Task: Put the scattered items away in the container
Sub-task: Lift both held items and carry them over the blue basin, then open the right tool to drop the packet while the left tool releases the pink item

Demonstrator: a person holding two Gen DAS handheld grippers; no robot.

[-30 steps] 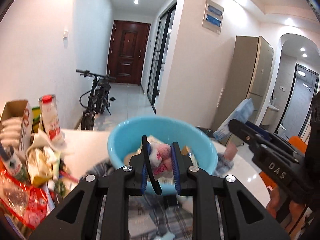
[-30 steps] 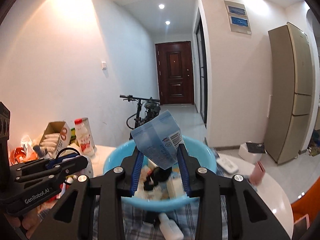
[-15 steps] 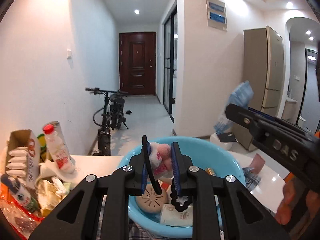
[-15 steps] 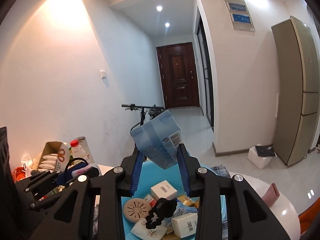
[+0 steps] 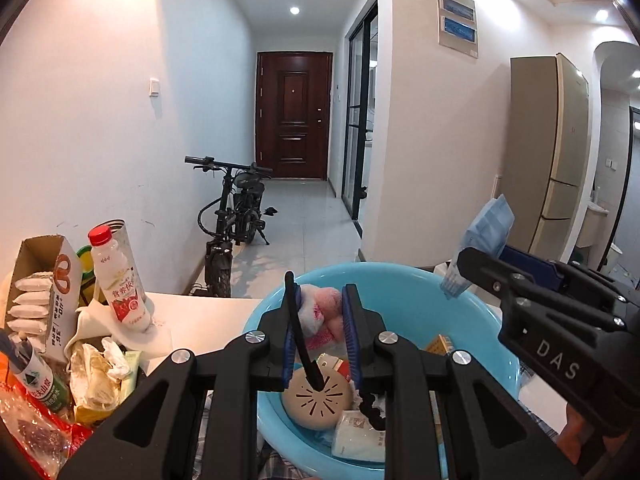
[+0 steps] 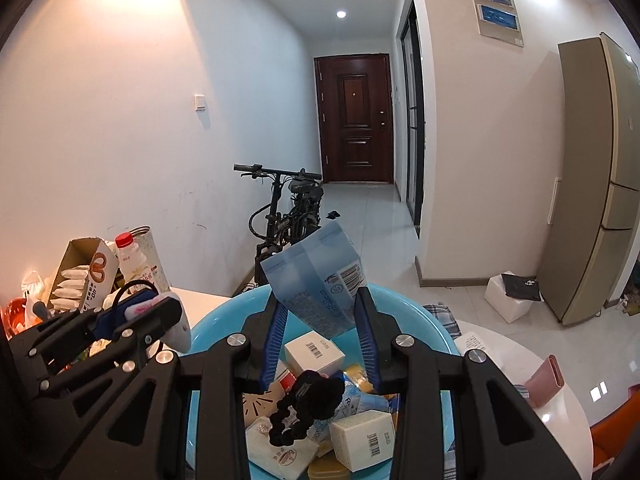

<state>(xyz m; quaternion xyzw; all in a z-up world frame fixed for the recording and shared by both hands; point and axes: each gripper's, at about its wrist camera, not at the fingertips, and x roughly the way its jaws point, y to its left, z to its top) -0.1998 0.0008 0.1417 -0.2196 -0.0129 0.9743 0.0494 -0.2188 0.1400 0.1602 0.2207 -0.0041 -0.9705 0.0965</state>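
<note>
Over the blue basin (image 5: 472, 292): left gripper (image 5: 320, 312) clamped on a pink-white plush toy (image 5: 324, 312); right gripper (image 6: 320, 312) closed around a blue packet (image 6: 316, 280).

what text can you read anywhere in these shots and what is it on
"DAS": side of the right tongs, seen from the left wrist.
"R": blue packet in the basin.
Chinese print on the red-capped bottle, the green-label bottle and the snack carton: too blurred.
Barcode digits on the blue pack: too small.
</note>
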